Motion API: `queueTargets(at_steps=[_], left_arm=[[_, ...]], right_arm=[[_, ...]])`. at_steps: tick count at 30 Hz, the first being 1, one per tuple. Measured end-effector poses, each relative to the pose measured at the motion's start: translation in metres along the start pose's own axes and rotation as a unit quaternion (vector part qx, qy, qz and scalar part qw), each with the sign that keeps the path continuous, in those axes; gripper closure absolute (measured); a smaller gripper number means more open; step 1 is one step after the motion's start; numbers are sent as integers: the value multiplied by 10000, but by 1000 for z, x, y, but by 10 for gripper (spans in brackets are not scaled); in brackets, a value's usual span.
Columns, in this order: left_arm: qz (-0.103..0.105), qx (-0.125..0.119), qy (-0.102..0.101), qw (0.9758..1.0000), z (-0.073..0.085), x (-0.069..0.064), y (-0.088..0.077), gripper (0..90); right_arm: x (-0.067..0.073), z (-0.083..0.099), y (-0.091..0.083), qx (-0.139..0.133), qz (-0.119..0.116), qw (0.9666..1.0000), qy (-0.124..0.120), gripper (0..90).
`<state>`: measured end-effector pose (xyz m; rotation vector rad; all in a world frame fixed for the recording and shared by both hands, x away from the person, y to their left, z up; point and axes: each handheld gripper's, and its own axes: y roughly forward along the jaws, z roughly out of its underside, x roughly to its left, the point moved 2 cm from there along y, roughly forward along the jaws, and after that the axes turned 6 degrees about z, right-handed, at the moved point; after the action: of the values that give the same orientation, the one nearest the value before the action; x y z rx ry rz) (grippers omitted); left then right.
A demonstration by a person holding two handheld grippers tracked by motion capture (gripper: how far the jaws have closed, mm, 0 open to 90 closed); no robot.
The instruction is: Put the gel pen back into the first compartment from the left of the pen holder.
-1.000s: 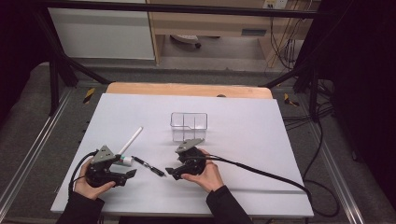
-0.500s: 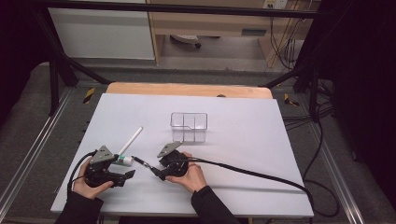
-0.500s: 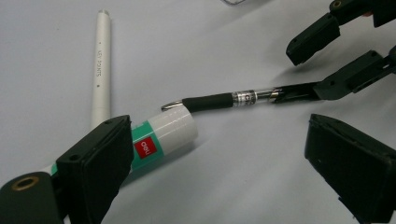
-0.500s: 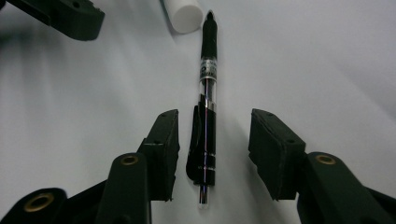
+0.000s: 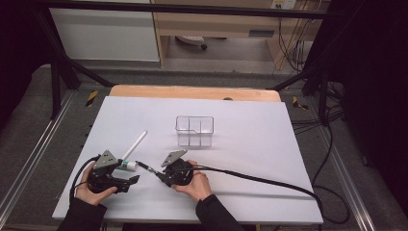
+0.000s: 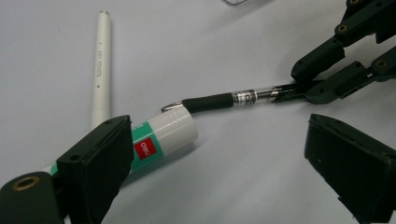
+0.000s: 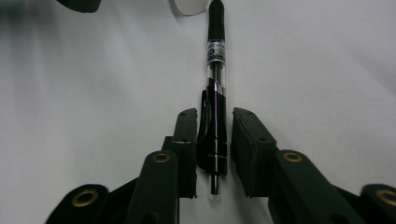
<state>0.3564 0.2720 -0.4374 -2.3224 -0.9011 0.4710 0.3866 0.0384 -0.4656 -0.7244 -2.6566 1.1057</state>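
A black pen (image 5: pixel 146 167) with a clear barrel lies on the white table (image 5: pixel 250 144), its rubber grip end by a white and green glue stick (image 5: pixel 129 166). My right gripper (image 5: pixel 159 174) points left along the pen (image 7: pixel 215 56). The right gripper (image 7: pixel 215 121) has just been closing its jaws, which flank the pen's clip end with thin gaps left. My left gripper (image 5: pixel 127 173) is open and wide, with the glue stick (image 6: pixel 168 133) partly behind its left jaw. In the left gripper view the pen (image 6: pixel 215 101) runs to the right gripper (image 6: pixel 299 84).
A long white stick (image 5: pixel 134 144) lies slantwise just beyond the glue stick. A clear two-part plastic box (image 5: pixel 195 130) stands mid-table. The right gripper's cable (image 5: pixel 269 182) trails off to the right across the table.
My right hand has slid left across the table to the pen's end, and its jaws have narrowed around it. The left hand has stayed put.
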Motion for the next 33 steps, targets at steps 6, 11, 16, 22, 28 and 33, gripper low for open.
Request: queueTargets(at_steps=[6, 11, 16, 22, 28, 33], left_arm=[[1, -13, -4, 10000, 0, 0, -1, 81], [4, -22, -13, 10000, 0, 0, -1, 82], [5, -30, -7, 10000, 0, 0, -1, 83], [-4, -43, 5, 10000, -1, 0, -2, 83], [-7, -26, 33, 10000, -1, -2, -1, 83], [9, -16, 41, 10000, -1, -2, 1, 84]], right_arm=[[0, 0, -1, 20, 29, 10000, 29, 756], [-2, -1, -4, 94, -7, 10000, -2, 759], [-5, 0, -12, 213, -35, 9997, -84, 760], [-12, 16, -34, 220, -14, 9997, -61, 761], [-27, 49, -65, 218, 32, 9998, 16, 760], [-37, 67, -78, 156, 4, 9999, 50, 759]])
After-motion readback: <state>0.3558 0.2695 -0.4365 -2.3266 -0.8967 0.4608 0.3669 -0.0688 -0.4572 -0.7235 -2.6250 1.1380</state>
